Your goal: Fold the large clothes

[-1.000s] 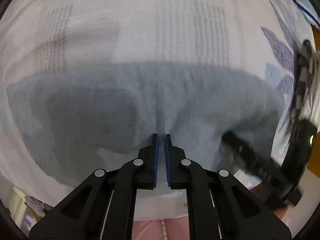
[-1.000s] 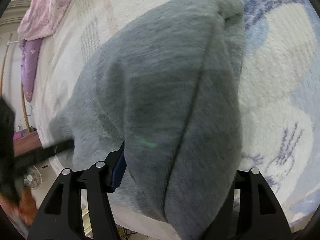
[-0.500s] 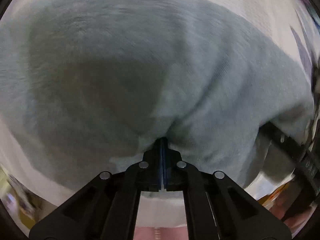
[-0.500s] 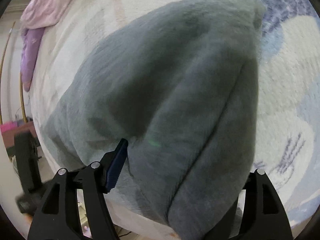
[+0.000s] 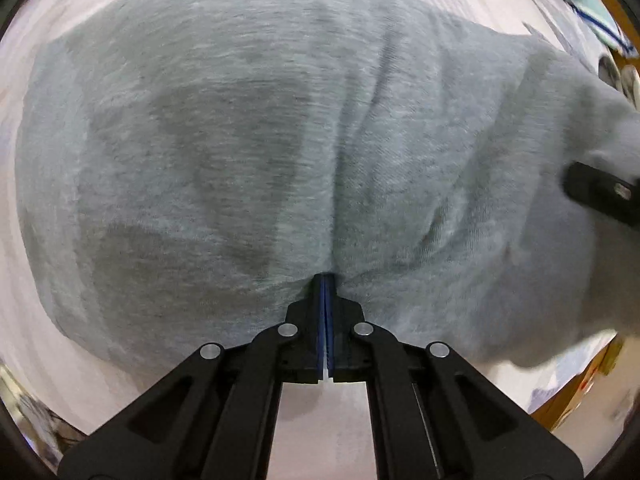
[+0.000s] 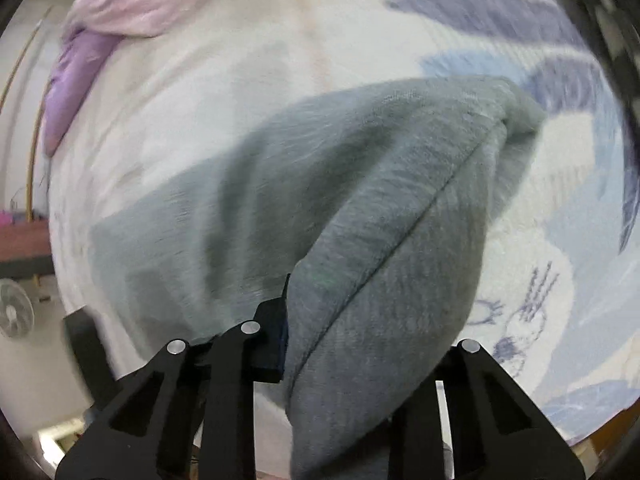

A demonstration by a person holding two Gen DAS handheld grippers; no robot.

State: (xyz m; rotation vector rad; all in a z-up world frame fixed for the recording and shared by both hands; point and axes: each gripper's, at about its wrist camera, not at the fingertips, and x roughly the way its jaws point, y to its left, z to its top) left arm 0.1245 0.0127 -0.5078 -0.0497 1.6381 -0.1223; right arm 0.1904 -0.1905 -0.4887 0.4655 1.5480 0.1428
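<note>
A large grey garment point(image 5: 248, 152) lies spread on the bed and fills most of the left wrist view. My left gripper point(image 5: 325, 280) points straight down and is shut, pinching a pucker of the garment's cloth at its tips. In the right wrist view a thick folded bundle of the same grey garment point(image 6: 384, 248) hangs between the jaws of my right gripper point(image 6: 360, 304). Those jaws are closing on the bundle. Its left finger point(image 6: 272, 332) presses the cloth, and the right finger is hidden behind the fold. The right gripper's black body point(image 5: 600, 194) shows at the right edge of the left wrist view.
The bedspread point(image 6: 560, 240) is white with blue leaf prints. Pink and purple bedding point(image 6: 104, 32) is piled at the far left corner. A small fan point(image 6: 14, 312) and a wooden rail point(image 6: 24, 236) stand beyond the bed's left edge.
My left gripper closed fully on the cloth and travelled over the garment, which now fills its view. My right jaws narrowed around the folded bundle and rose, showing more of the bedspread.
</note>
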